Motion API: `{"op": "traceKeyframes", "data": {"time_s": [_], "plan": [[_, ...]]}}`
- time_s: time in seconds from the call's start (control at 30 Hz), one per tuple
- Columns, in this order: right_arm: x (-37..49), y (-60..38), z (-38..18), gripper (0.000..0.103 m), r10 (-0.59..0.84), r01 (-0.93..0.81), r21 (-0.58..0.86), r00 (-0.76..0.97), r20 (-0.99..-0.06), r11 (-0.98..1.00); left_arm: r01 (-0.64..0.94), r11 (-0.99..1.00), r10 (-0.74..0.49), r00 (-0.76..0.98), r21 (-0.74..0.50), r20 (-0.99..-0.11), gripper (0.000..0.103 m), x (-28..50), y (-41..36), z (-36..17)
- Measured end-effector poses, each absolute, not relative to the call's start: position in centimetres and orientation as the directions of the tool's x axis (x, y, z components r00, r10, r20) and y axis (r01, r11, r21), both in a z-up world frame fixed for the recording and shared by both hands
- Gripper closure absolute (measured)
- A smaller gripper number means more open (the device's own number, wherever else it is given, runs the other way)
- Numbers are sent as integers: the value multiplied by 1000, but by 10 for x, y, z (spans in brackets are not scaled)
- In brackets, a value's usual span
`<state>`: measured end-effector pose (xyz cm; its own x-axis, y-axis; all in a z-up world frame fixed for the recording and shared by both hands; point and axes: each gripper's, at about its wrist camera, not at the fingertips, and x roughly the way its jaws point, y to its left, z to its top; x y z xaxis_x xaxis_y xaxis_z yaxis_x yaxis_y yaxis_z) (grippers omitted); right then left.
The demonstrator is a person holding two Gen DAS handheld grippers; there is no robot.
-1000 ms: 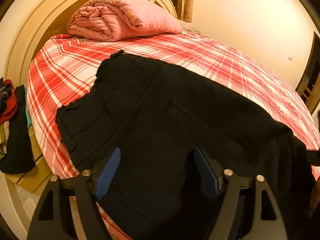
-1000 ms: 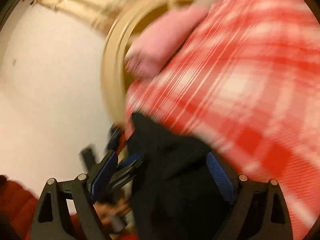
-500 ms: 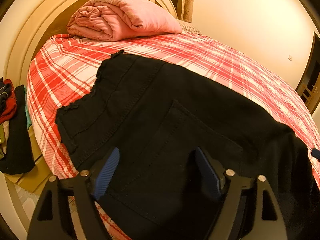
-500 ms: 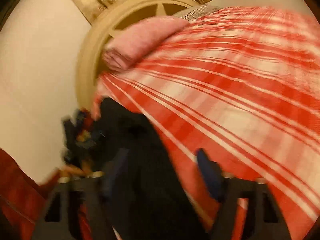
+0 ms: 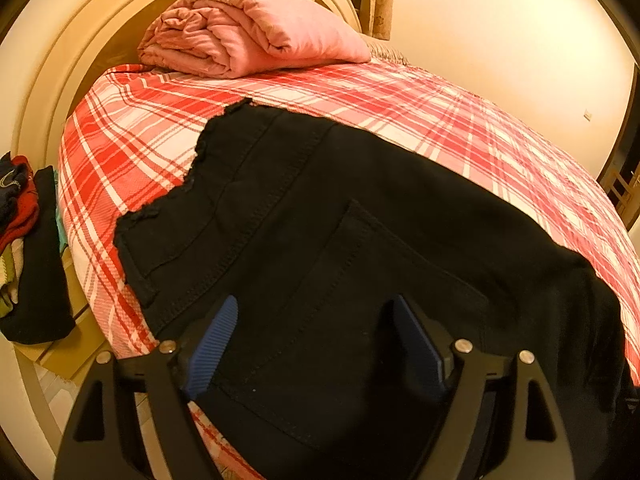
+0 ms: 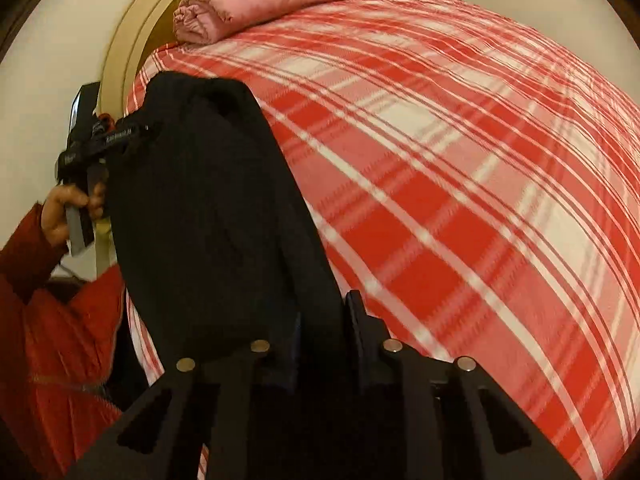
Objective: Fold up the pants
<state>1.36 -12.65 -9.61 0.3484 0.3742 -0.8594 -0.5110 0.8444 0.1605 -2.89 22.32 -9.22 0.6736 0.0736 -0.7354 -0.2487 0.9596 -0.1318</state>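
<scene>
Plaid bed (image 6: 460,200): right gripper (image 6: 324,344) jaws just closed, pinching black pants (image 6: 208,208).

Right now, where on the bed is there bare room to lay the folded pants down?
Bare plaid bedspread spreads wide from the black pants toward the far wall. A narrower bare strip lies between the pants' waistband and the rolled pink blanket. The near edge is crowded: pants cover it, with a pile of clothes beside the bed.

Cream walls (image 5: 500,20), arched cream headboard (image 5: 52,64), warm yellowish light.
</scene>
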Motion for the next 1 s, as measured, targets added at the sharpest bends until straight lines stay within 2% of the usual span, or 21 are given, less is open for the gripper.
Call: {"op": "traceKeyframes", "data": {"time_s": [0.1, 0.2, 0.23, 0.27, 0.33, 0.4, 0.5, 0.6, 0.67, 0.77, 0.9, 1.0], "plan": [[5, -135, -92, 81, 347, -524, 134, 332, -877, 841, -238, 961, 58, 670, -140, -740, 18, -28, 226, -93], [12, -128, -83, 70, 327, -527, 100, 357, -875, 844, -241, 961, 64, 672, -137, -738, 17, -28, 225, -93], [17, -122, -77, 59, 355, -532, 114, 376, -856, 839, -242, 961, 69, 674, -132, -735, 17, -29, 224, -93], [22, -114, -70, 43, 402, -546, 146, 386, -830, 825, -243, 961, 73, 677, -129, -733, 17, -29, 224, -94], [36, -92, -57, 24, 548, -615, 240, 377, -747, 751, -245, 961, 74, 677, -129, -732, 16, -29, 224, -93], [54, -63, -53, 23, 633, -682, 285, 333, -699, 673, -245, 960, 71, 675, -133, -735, 16, -28, 224, -93], [80, -25, -68, 23, 640, -727, 295, 250, -727, 620, -246, 960, 67, 675, -138, -735, 16, -29, 225, -93], [97, -11, -88, 23, 677, -709, 434, 83, -731, 556, -242, 960, 64, 674, -139, -736, 16, -28, 226, -93], [90, -16, -87, 23, 720, -697, 505, 24, -694, 510, -237, 960, 53, 669, -146, -741, 16, -28, 228, -93], [76, -25, -79, 23, 747, -695, 535, 6, -664, 481, -234, 961, 45, 666, -150, -745, 16, -26, 228, -93], [54, -21, -79, 23, 710, -732, 488, -9, -704, 476, -228, 962, 40, 665, -152, -746, 16, -25, 229, -93], [55, -15, -92, 23, 705, -716, 517, -50, -707, 468, -228, 962, 40, 666, -152, -745, 16, -25, 229, -93]]}}
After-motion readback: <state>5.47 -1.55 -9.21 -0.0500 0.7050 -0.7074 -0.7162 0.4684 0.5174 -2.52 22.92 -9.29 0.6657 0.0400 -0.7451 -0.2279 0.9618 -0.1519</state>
